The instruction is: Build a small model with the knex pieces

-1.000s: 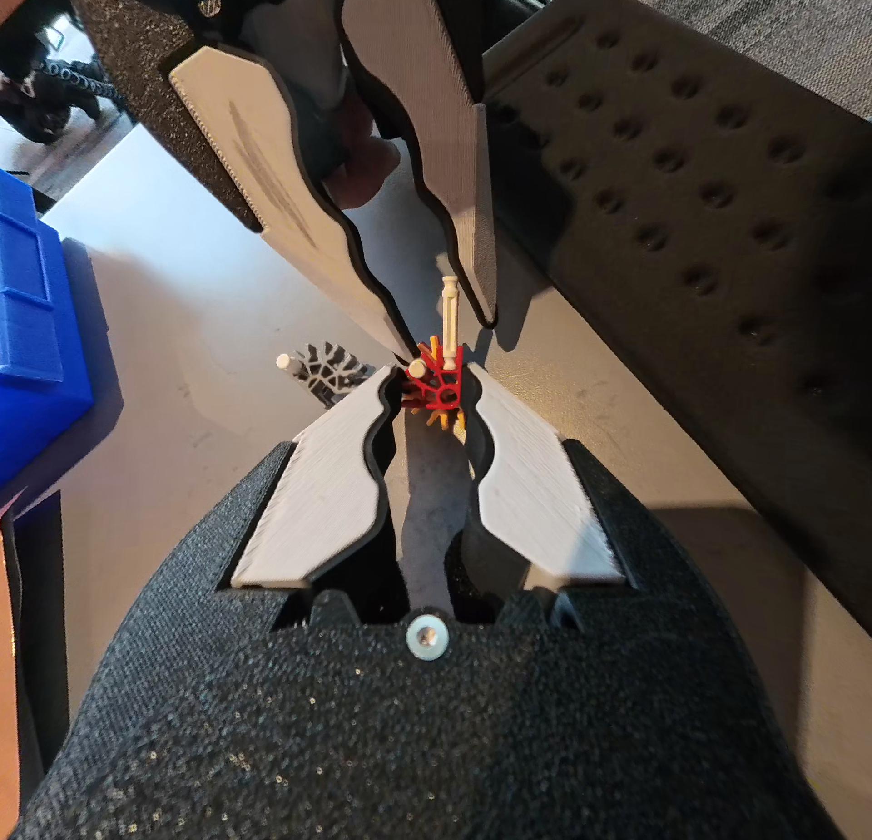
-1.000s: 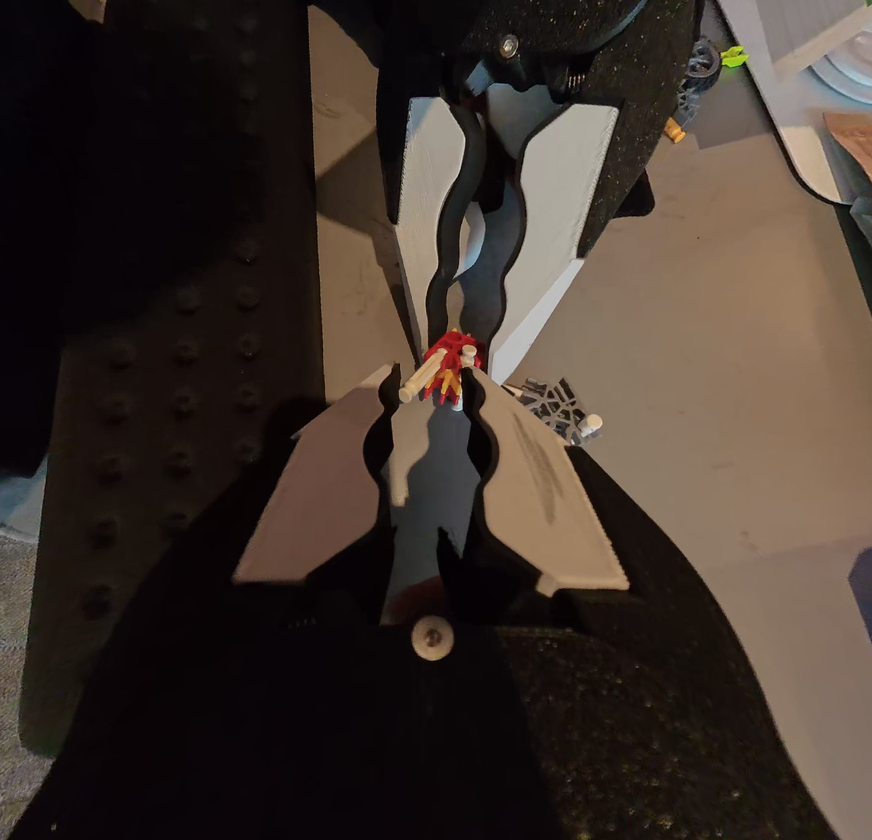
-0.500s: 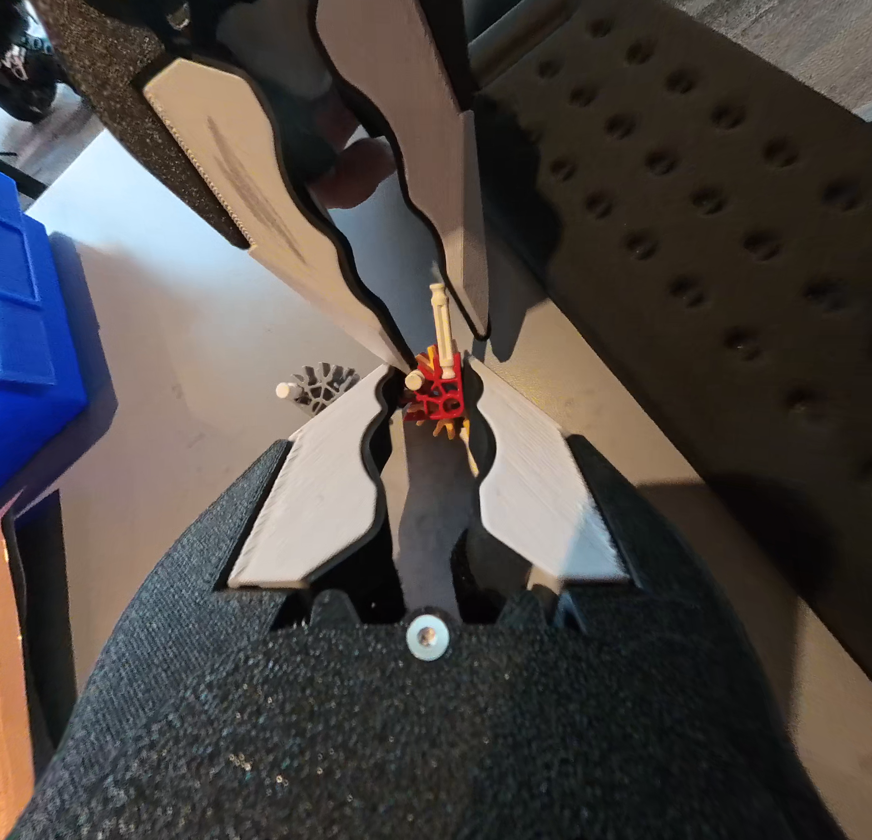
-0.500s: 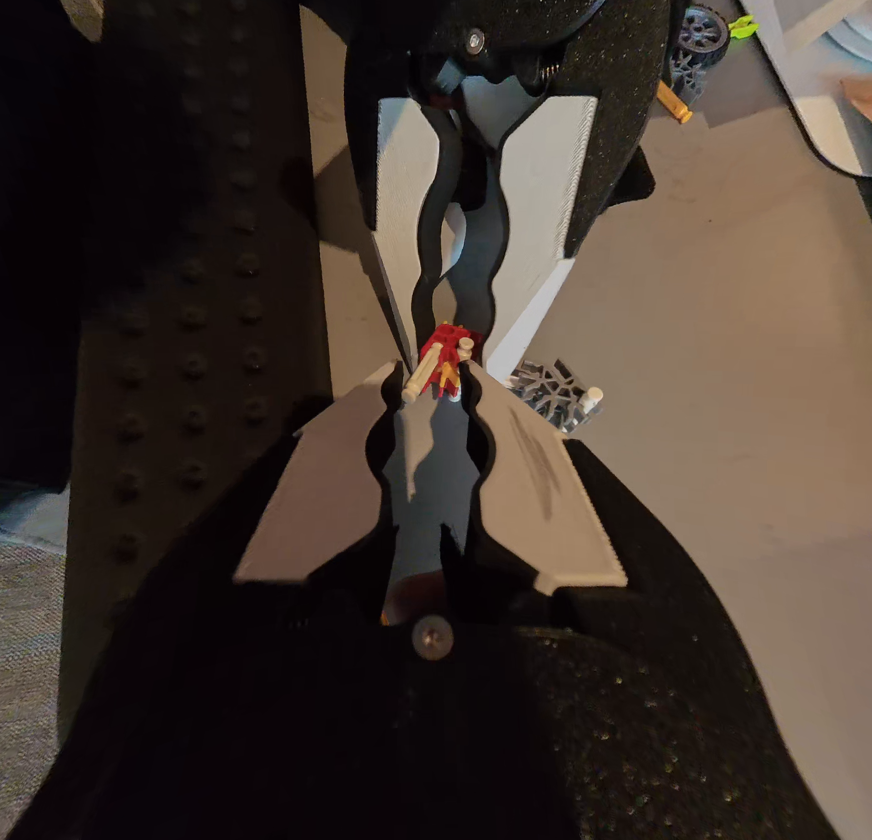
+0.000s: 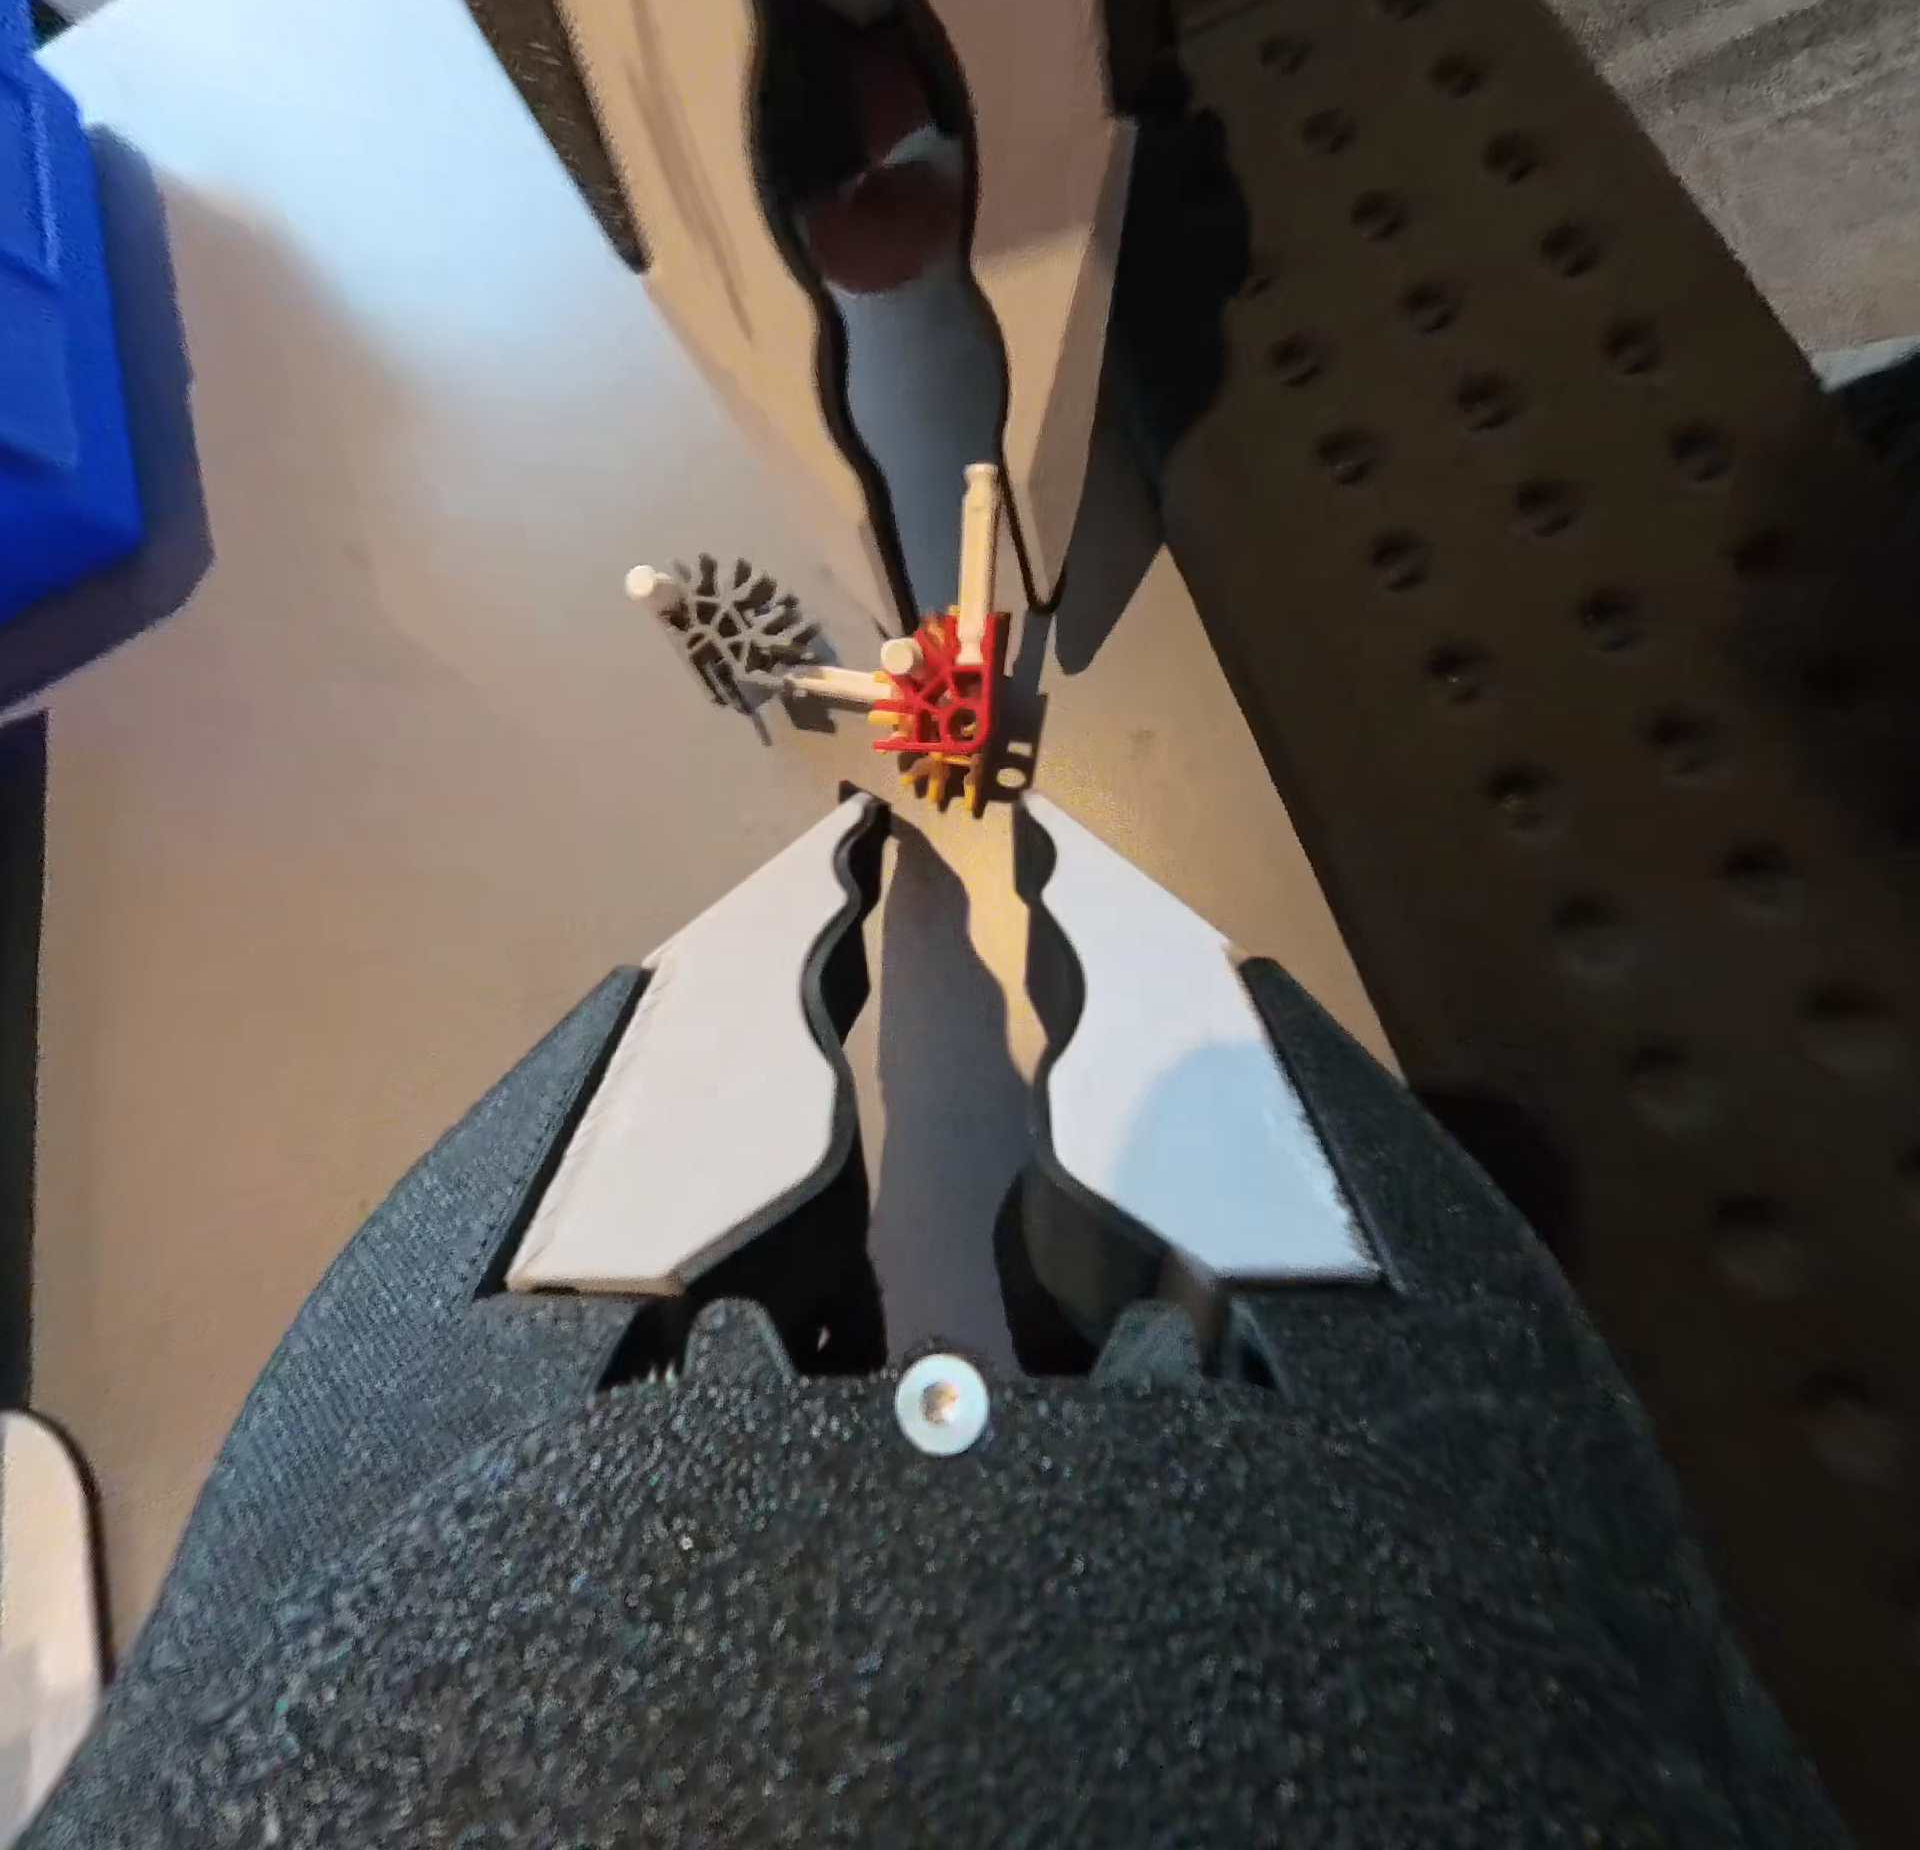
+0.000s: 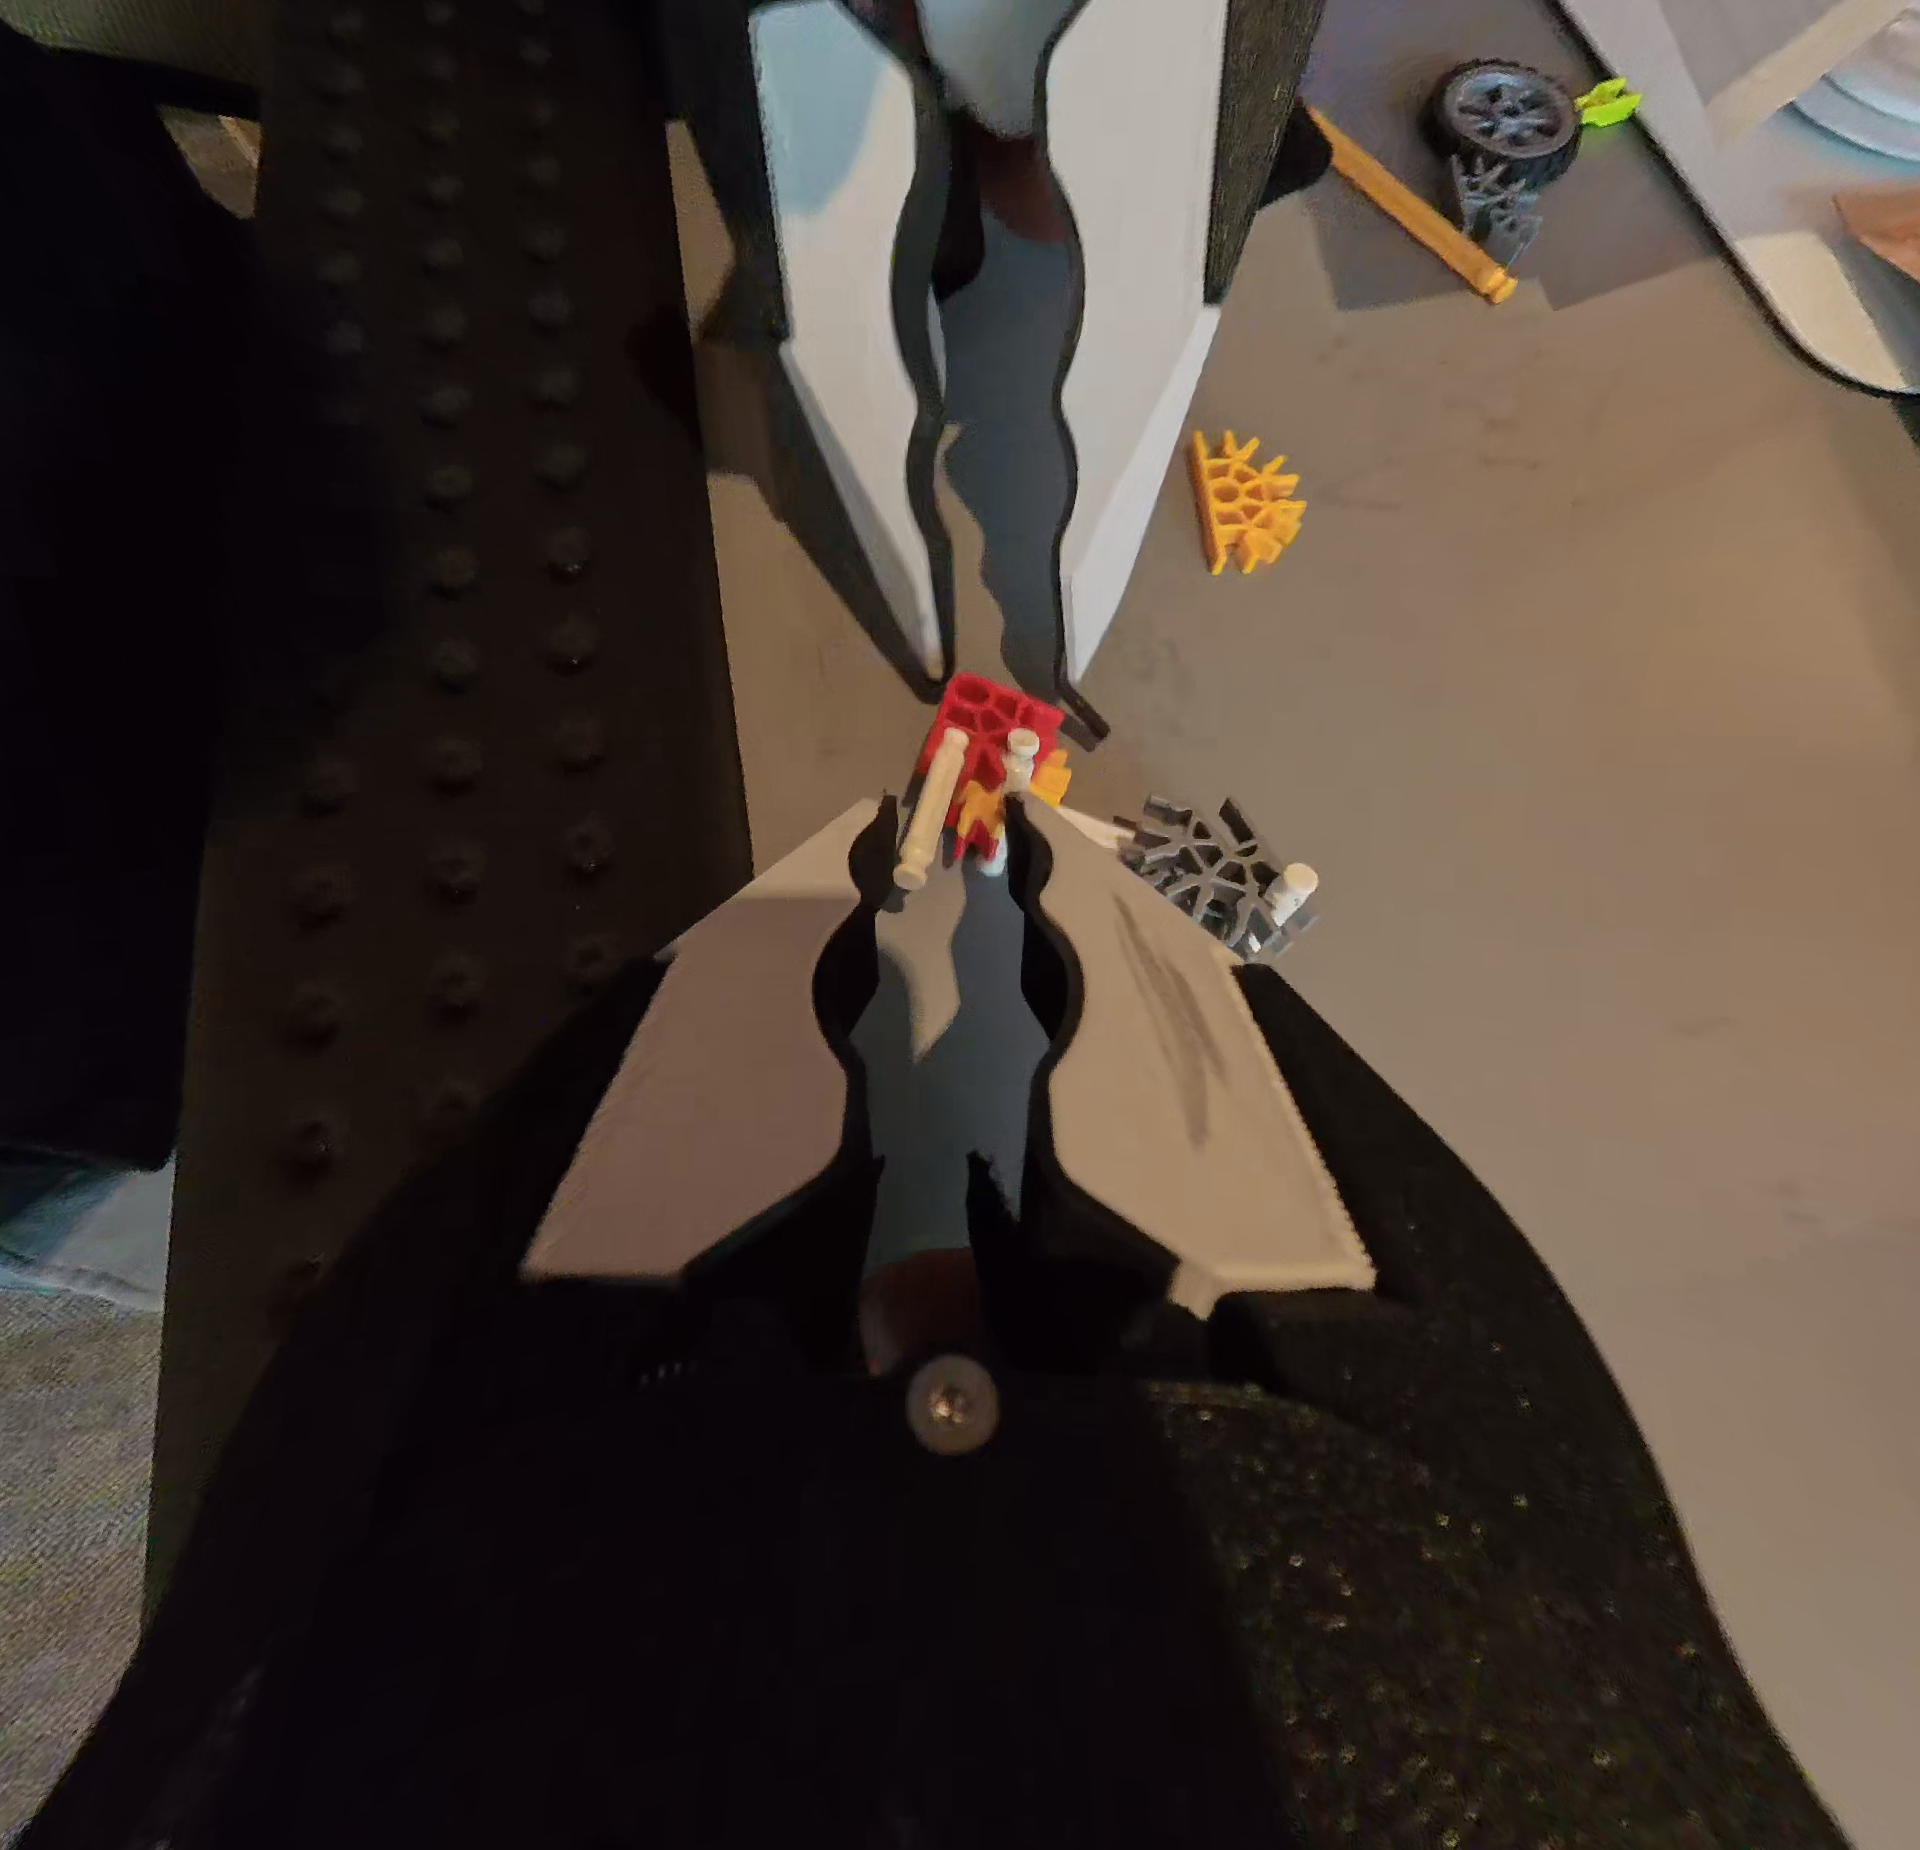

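red connector cluster point(image 5: 940, 704) with white rods sits pinched between my right tongs point(image 6: 948, 813); my left tongs point(image 5: 943, 803) gape just short of it. beside it, a grey connector point(image 5: 738, 626) lies on the bench point(image 5: 364, 709).

I can read no writing, number, brand or sign anywhere in my two wrist views.
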The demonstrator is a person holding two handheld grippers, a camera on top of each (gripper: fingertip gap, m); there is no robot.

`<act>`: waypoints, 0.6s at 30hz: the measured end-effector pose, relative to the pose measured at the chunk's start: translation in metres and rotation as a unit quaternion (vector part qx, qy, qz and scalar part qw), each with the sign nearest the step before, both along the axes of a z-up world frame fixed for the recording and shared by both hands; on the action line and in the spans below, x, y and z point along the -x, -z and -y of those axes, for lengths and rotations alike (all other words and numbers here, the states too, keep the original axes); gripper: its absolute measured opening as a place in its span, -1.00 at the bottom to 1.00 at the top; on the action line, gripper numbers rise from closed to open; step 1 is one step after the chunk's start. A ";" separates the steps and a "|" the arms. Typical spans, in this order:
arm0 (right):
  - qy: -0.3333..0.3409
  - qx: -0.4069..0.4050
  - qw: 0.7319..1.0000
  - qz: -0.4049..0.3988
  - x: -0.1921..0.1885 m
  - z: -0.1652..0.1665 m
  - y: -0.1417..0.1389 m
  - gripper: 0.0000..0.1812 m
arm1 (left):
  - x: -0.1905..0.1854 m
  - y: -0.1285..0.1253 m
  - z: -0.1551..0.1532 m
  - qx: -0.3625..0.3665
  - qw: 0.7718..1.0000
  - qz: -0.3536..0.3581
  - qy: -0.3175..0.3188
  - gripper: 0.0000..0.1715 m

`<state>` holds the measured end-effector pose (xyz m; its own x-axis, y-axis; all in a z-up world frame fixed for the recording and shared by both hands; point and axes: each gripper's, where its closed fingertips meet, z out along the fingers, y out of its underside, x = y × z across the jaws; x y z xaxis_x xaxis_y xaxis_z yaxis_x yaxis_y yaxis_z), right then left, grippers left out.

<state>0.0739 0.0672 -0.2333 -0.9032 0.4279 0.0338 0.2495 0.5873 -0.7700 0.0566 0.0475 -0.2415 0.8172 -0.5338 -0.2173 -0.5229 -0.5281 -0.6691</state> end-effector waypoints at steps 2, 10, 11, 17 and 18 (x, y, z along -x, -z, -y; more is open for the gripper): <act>-0.004 -0.003 1.000 0.002 0.000 0.003 0.004 -0.81 | -0.005 -0.009 0.001 -0.006 0.998 0.054 -0.024 -0.84; -0.003 0.001 1.000 0.005 -0.002 0.005 0.004 -0.83 | -0.006 -0.002 0.009 0.016 0.994 0.083 -0.075 -0.71; -0.003 0.001 1.000 0.005 -0.003 0.005 0.004 -0.83 | -0.006 -0.001 0.010 0.017 0.993 0.085 -0.075 -0.71; 0.005 -0.009 1.000 -0.004 -0.007 0.001 0.001 -0.78 | -0.008 0.000 0.028 0.026 0.990 0.101 -0.095 -0.63; 0.009 -0.011 1.000 -0.010 -0.008 0.000 -0.002 -0.78 | -0.009 0.001 0.031 0.028 0.990 0.102 -0.097 -0.62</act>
<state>0.0815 0.0676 -0.2317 -0.8946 0.4426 0.0614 0.2441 0.5993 -0.7624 0.0654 0.0170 -0.2430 0.9295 -0.3686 -0.0111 -0.2641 -0.6443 -0.7177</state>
